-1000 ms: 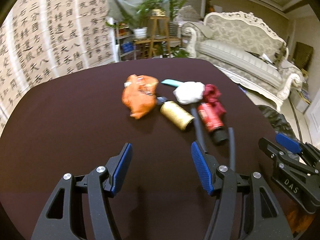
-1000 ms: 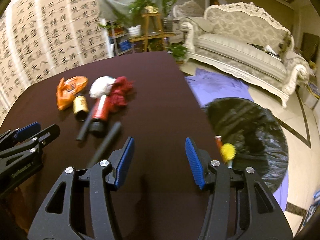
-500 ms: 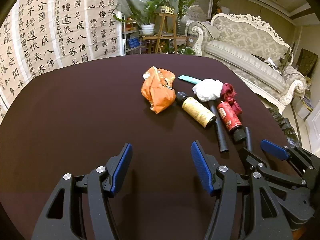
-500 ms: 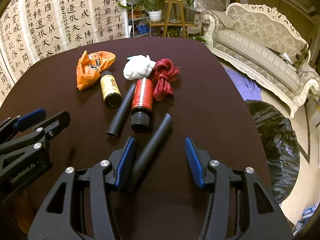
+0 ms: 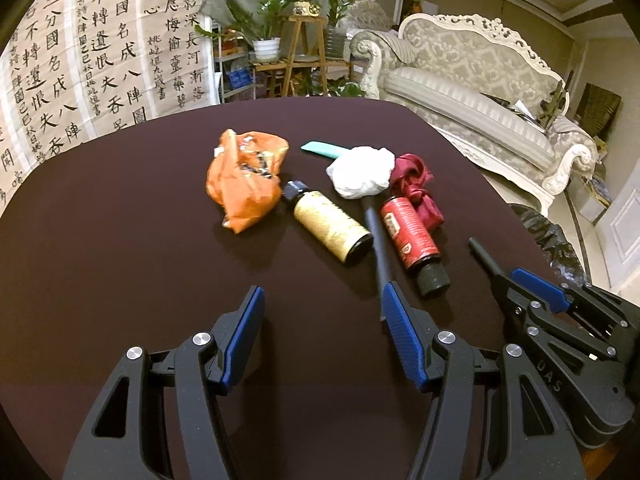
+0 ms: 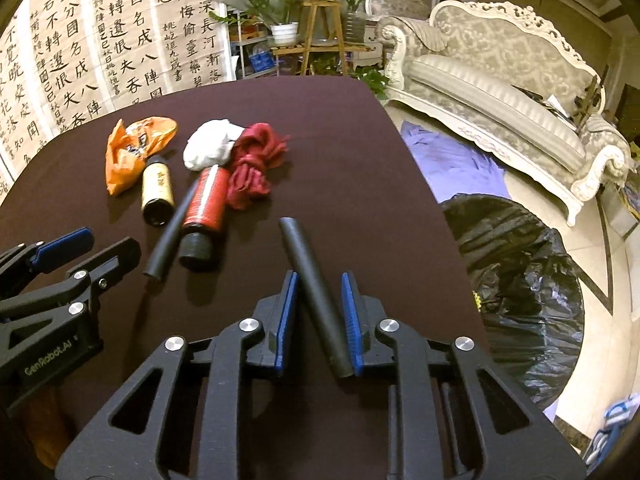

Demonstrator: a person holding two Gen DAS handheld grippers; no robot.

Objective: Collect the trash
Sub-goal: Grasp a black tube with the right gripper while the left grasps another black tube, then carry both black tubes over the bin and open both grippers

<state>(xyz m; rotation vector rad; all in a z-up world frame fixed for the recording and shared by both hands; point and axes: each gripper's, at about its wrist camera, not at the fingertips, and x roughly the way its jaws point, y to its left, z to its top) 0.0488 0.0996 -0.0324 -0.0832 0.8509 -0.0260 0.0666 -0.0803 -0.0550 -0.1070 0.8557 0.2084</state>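
Grip first: the right gripper has just been closing its blue-padded jaws around a black tube, which lies slanted between the pads and pokes out ahead toward the table's middle; the pads look pressed to its sides, and its far end seems lifted a little off the dark brown table, though I cannot be sure of that. The left gripper hovers with its jaws about half open and nothing between them, its right pad standing in front of the near end of a second black tube without a visible grip on it. Beyond lie the other pieces of trash, close together: a red-labelled bottle with a black cap, a yellow-labelled bottle, a crumpled orange wrapper, a white wad of paper, a bunched red cloth and a teal strip half hidden behind the wad. The bottle labels carry print too small to read. In the right wrist view the left gripper's body reads "GenRobot.AI"; in the left wrist view the right gripper's body shows "DAS". Beside the table, on the floor, stands a black trash bag, open. Behind, hanging sheets of Chinese calligraphy cover the wall.
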